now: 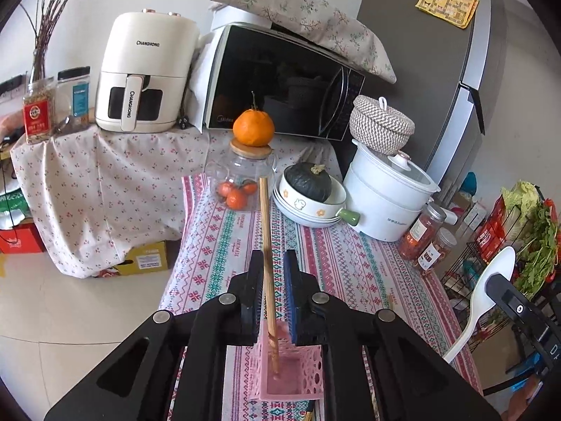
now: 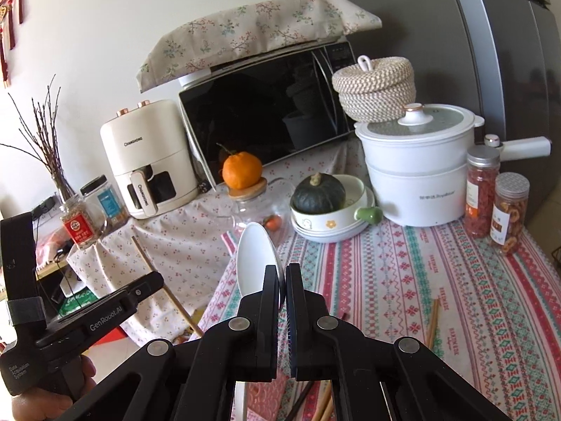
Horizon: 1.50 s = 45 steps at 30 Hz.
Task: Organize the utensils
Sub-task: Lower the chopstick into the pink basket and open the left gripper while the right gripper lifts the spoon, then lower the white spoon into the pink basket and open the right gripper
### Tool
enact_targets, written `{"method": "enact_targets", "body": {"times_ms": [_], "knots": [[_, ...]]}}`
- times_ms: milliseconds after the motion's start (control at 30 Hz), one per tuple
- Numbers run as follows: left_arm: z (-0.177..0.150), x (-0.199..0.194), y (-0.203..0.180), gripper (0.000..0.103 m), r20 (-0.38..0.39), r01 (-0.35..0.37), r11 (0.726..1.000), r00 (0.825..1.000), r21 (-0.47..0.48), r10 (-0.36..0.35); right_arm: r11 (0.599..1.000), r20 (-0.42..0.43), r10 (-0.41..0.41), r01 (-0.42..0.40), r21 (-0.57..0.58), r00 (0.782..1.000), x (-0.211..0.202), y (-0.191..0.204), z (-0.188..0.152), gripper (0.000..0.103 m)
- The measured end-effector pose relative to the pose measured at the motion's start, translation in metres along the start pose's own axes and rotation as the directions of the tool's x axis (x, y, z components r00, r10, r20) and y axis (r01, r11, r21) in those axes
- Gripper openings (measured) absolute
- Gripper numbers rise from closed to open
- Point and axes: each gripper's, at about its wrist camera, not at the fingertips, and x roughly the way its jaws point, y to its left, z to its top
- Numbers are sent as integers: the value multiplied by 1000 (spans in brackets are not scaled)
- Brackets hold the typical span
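My left gripper is open above a pink perforated utensil holder. A wooden chopstick stands upright in the holder and rises between the two fingers, close to the left pad, with a gap to the right one. My right gripper is shut on the handle of a white plastic spoon, whose bowl points up and away. That spoon also shows at the right edge of the left wrist view. A loose pair of chopsticks lies on the striped tablecloth.
At the table's far side stand a glass jar topped by an orange, stacked bowls holding a dark squash, a white electric pot and two snack jars. A microwave and air fryer sit behind.
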Motion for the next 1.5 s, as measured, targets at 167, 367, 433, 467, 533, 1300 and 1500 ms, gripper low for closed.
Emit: {"method": "enact_targets", "body": {"times_ms": [167, 367, 433, 467, 533, 1300, 1500], "knots": [[2, -15, 2, 51, 15, 2, 1000, 1000, -13, -2, 999, 39, -27, 28, -21, 999, 12, 14, 1, 4], [-10, -25, 12, 61, -81, -44, 999, 996, -11, 43, 997, 44, -59, 61, -49, 997, 36, 23, -5, 4], [-16, -27, 17, 66, -117, -60, 998, 991, -10, 59, 996, 32, -66, 68, -57, 997, 45, 26, -9, 4], [-19, -27, 19, 69, -137, -62, 998, 989, -9, 60, 995, 25, -72, 73, -63, 997, 49, 28, -12, 4], [-24, -27, 23, 74, -175, -65, 998, 983, -6, 63, 994, 7, -80, 81, -79, 997, 57, 31, -18, 4], [-48, -16, 33, 86, -300, -106, 994, 948, 30, 110, 994, -107, -73, 63, -92, 992, 76, 28, -36, 52], [-52, -20, 21, 89, -297, -97, 993, 948, 62, 111, 992, -91, -61, 51, -111, 994, 50, 19, -28, 71]]}}
